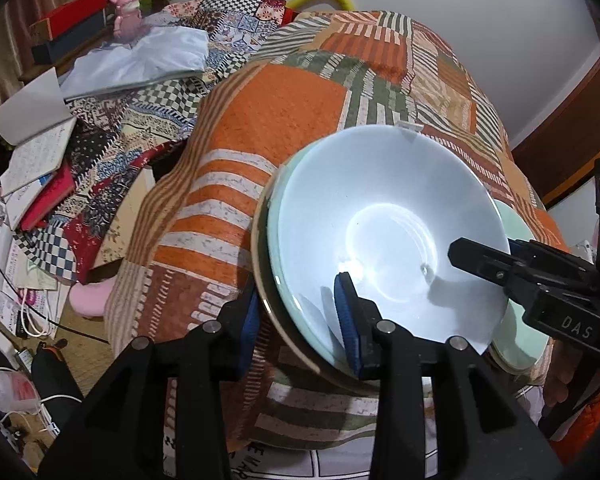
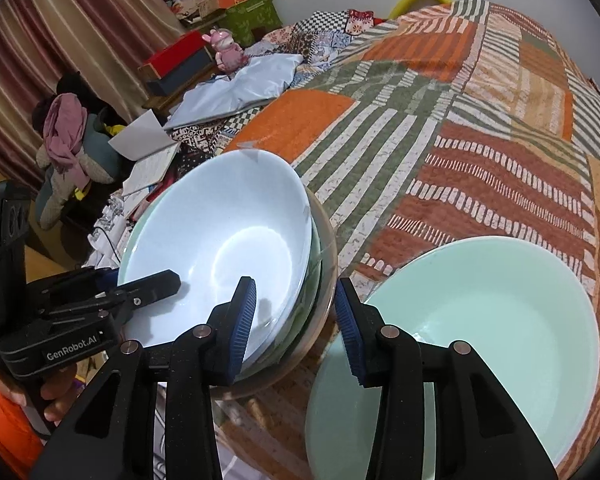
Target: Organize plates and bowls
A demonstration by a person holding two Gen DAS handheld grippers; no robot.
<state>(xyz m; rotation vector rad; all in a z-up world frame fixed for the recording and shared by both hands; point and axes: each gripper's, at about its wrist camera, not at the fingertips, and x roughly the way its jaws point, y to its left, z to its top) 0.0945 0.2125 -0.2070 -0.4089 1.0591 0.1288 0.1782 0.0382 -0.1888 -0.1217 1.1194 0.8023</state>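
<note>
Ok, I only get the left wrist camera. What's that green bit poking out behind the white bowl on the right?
Observer: A mint green bowl, empty, sitting on the quilt beside the stack.
Operator: Is the other gripper grabbing it?
Observer: No. The right gripper straddles the stack's rim: one pad inside the white bowl, the other outside on the green bowl's side, neither pressing.
</note>
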